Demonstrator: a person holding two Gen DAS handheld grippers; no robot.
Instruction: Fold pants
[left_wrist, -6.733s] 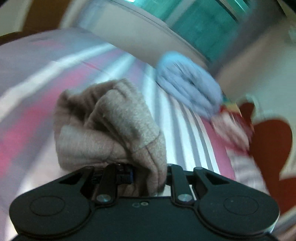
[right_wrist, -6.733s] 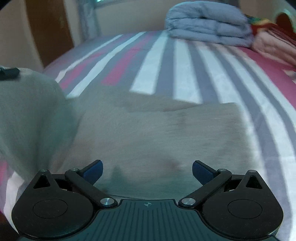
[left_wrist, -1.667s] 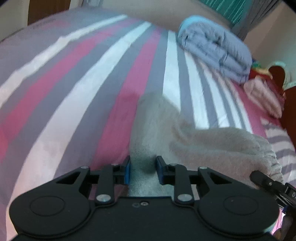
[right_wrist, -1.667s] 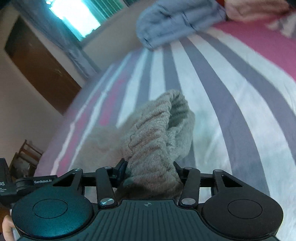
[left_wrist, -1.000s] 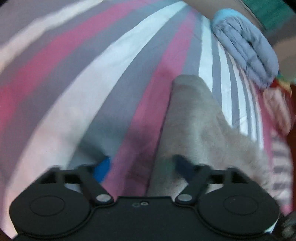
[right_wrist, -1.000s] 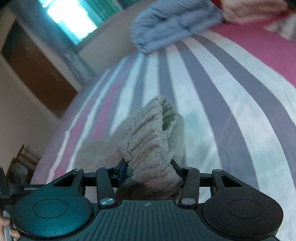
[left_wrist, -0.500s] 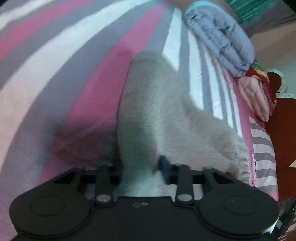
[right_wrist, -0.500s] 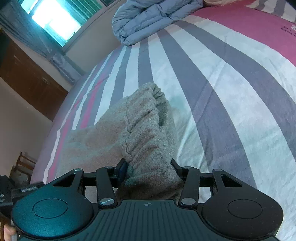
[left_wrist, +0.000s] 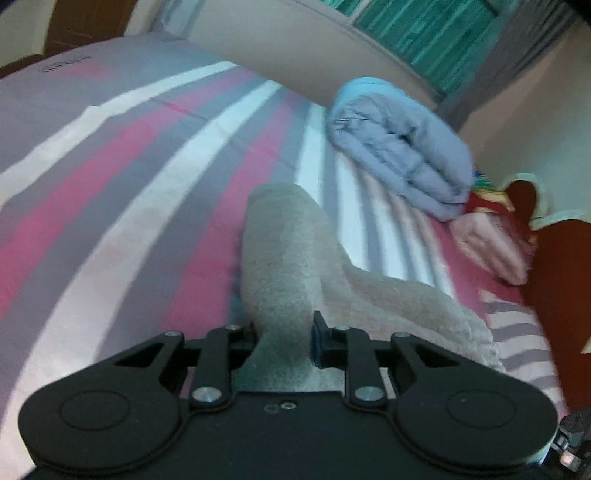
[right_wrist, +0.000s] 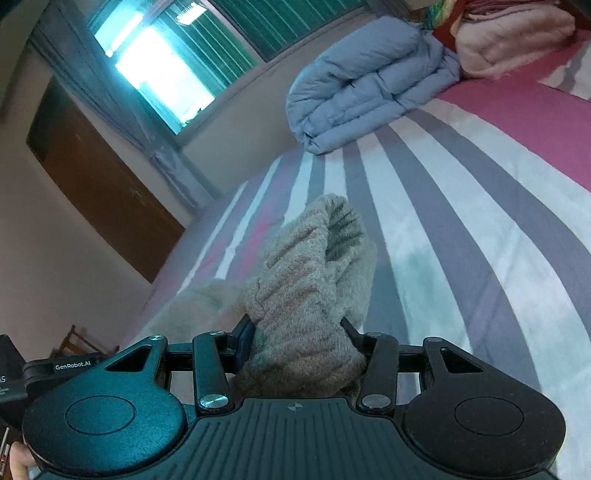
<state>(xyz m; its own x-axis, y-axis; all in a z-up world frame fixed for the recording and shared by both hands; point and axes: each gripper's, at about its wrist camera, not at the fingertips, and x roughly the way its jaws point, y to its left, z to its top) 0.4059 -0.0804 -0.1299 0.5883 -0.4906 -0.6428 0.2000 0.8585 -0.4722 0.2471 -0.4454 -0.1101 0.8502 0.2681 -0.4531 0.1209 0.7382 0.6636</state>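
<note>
text: "GenRobot.AI" | on: left tool (right_wrist: 51, 369) body | view: right wrist

A striped bed (left_wrist: 155, 173) in pink, grey and white is filling both views. A folded blue duvet (right_wrist: 369, 81) is lying at its far end, touching a pink blanket (right_wrist: 513, 40). Behind, a window (right_wrist: 166, 70) is glowing beside a brown door (right_wrist: 99, 184).
</note>
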